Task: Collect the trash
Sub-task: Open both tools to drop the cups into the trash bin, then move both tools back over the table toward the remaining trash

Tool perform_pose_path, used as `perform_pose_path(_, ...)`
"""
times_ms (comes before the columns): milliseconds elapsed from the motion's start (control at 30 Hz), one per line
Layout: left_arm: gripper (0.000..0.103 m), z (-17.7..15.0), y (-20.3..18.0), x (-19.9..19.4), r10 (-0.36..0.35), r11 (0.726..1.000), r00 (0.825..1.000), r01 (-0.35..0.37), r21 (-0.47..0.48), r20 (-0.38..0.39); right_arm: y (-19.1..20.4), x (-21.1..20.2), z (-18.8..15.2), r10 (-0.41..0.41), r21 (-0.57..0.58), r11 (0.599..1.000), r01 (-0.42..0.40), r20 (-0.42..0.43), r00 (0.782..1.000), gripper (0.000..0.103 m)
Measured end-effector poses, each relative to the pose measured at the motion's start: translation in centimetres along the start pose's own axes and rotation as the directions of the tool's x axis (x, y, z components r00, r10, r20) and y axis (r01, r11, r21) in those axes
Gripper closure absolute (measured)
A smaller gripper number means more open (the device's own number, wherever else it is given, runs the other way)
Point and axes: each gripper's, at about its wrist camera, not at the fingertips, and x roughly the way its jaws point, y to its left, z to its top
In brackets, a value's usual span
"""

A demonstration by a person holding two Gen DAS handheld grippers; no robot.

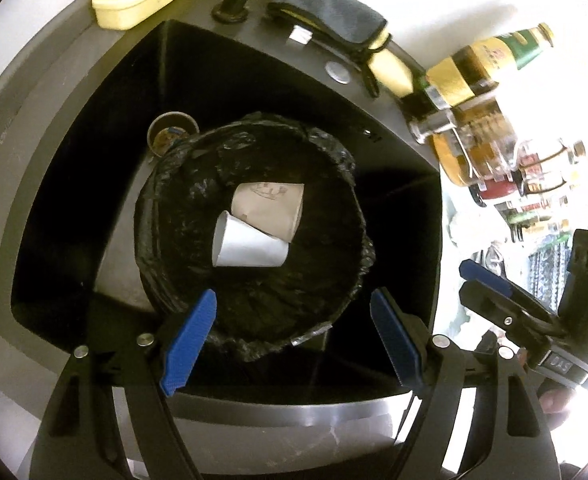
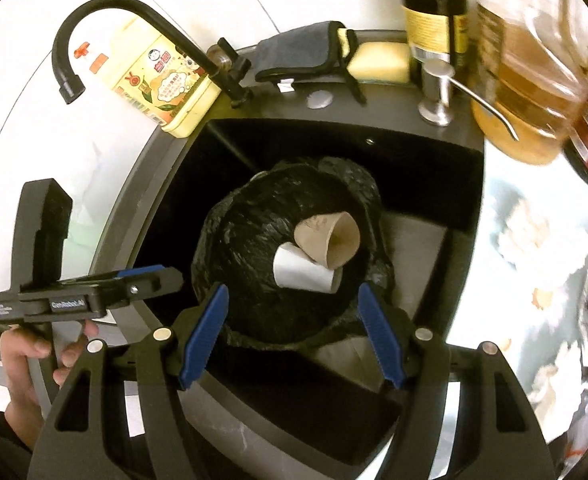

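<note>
Both claws empty, cups binned.
I hold left claw (image 1: 292,338) and right claw (image 2: 292,334) wide open above the bin (image 1: 250,320), at sink (image 1: 74,160) centre; two cups (image 1: 254,226) lie inside.

We note a black bin liner (image 1: 254,216) at frame centre holding a plain white cup (image 1: 248,246) and a beige cup (image 1: 270,208) with faint grey print, blue finger pads (image 1: 190,344) lower in frame, and a yellow, orange-patterned detergent bottle (image 2: 166,92) upper left.

Two paper cups lie on their sides, touching — a white cup (image 1: 250,246) and a brown cup (image 1: 268,210) — inside the black-lined bin (image 1: 174,216).
</note>
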Motion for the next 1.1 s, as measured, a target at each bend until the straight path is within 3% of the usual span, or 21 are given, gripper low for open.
perform_pose_path(433, 0.026, -3.5, -6.5, 3.3, -0.004, 0.989, 0.997, 0.016, 0.145, -0.083, -5.1, -4.5, -5.6, -0.061, 0.114, 0.992, 0.059, 0.014, 0.998, 0.035)
perform_pose_path(633, 0.026, -4.7, -10.7, 5.1, -0.015, 0.98, 0.993, 0.038, 0.196, -0.114, -7.9, -8.7, -7.8, -0.107, 0.146, 0.984, 0.099, 0.05, 0.993, 0.035)
perform_pose_path(767, 0.026, -5.4, -13.8, 6.1, -0.021, 0.973, 0.992, 0.049, 0.226, -0.126, -10.2, -11.6, -8.8, -0.097, 0.188, 0.979, 0.081, 0.075, 0.992, 0.035)
perform_pose_path(1100, 0.026, -8.0, -21.2, 8.2, -0.009, 0.952, 0.99, 0.052, 0.3, -0.143, -17.5, -18.1, -11.6, -0.221, 0.251, 0.951, 0.183, 0.133, 0.966, 0.035)
